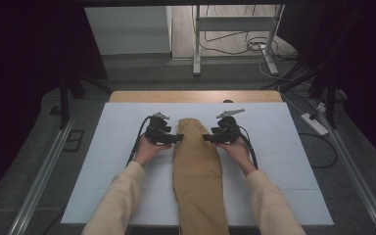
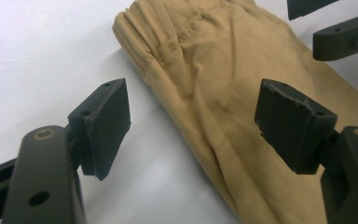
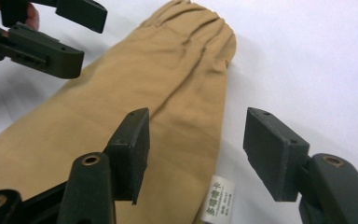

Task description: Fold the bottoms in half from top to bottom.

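Left gripper [image 1: 180, 138] and right gripper [image 1: 205, 138] gape wide, empty, straddling the trousers' [image 1: 196, 166] edges. Risk: pinching one fabric layer only, so folds slip apart.

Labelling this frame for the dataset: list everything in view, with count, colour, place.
trousers: 1, tan, folded lengthwise down the middle of the mat, elastic waistband at the far end
care label: 1, white, on the trousers' edge in the right gripper view
mat: 1, white, covers the table
table: 1, wood strip showing beyond the mat
power strip: 1, white, on the floor at the right
metal stand: 1, grey, far back, cables around its feet
left gripper: 1, black, open, at the trousers' left edge near the waistband
right gripper: 1, black, open, at the trousers' right edge
sleeves: 2, cream, entering from the bottom
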Available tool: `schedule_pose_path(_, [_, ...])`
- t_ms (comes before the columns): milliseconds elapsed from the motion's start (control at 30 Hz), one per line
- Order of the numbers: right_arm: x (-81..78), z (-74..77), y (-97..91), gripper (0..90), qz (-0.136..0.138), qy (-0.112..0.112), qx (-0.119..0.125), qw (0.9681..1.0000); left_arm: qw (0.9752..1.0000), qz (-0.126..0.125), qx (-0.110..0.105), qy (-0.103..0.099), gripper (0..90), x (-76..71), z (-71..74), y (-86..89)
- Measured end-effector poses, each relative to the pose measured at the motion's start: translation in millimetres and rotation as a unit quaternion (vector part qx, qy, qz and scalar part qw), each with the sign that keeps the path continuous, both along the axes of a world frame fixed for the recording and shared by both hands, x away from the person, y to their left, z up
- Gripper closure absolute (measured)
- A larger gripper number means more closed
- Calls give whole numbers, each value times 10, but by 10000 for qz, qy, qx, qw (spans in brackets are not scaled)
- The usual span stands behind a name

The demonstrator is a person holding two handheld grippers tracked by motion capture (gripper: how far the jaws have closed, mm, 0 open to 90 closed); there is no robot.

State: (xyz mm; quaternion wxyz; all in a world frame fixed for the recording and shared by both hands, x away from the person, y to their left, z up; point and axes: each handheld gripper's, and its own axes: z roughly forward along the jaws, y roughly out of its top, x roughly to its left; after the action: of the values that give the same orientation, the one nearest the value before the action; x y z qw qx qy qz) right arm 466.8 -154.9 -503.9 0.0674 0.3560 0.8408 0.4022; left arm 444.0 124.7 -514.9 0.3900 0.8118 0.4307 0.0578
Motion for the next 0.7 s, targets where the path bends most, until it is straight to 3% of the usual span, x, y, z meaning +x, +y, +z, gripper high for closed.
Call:
schedule_pose_path(167, [56, -10, 26, 410, -21, 3, -57, 10000, 10000, -39, 33, 44, 263, 22, -43, -31])
schedule_pose_path(533, [133, -170, 131, 400, 75, 27, -511, 9987, 9996, -72, 172, 230, 288, 79, -172, -76])
schedule_pose_path(700, [145, -198, 159, 390, 130, -18, -590, 9982, 9995, -58, 170, 250, 307, 90, -200, -83])
